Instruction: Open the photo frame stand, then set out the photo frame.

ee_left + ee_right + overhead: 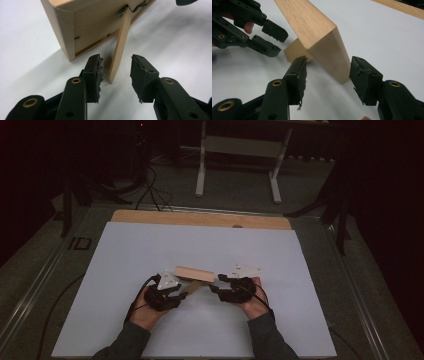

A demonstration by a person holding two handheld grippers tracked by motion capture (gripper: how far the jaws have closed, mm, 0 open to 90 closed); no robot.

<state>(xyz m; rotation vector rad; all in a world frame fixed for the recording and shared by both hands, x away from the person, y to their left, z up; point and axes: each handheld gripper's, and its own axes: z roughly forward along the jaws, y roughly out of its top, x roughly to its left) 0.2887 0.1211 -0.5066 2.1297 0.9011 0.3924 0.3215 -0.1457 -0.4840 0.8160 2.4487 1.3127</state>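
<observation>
A light wooden photo frame (pixel 195 273) stands tilted on the white sheet, propped on a thin hinged strut (pixel 121 47). In the left gripper view I look at the frame's back (pixel 95 27). My left gripper (pixel 116 72) is open, and the strut's foot stands between its jaws without touching either. My right gripper (pixel 327 70) is open as well, its jaws to either side of the frame's end face (pixel 332 52). The left gripper (pixel 270 37) also shows open at the upper left of the right gripper view. Seen from above, the left gripper (pixel 182 292) and the right gripper (pixel 216 284) flank the frame.
The white sheet (pixel 150 250) covers a wooden tabletop whose far edge (pixel 200 218) shows bare. Beyond it stands a white table base (pixel 240 150), with cables (pixel 150 190) on the floor. Dark stands line both sides.
</observation>
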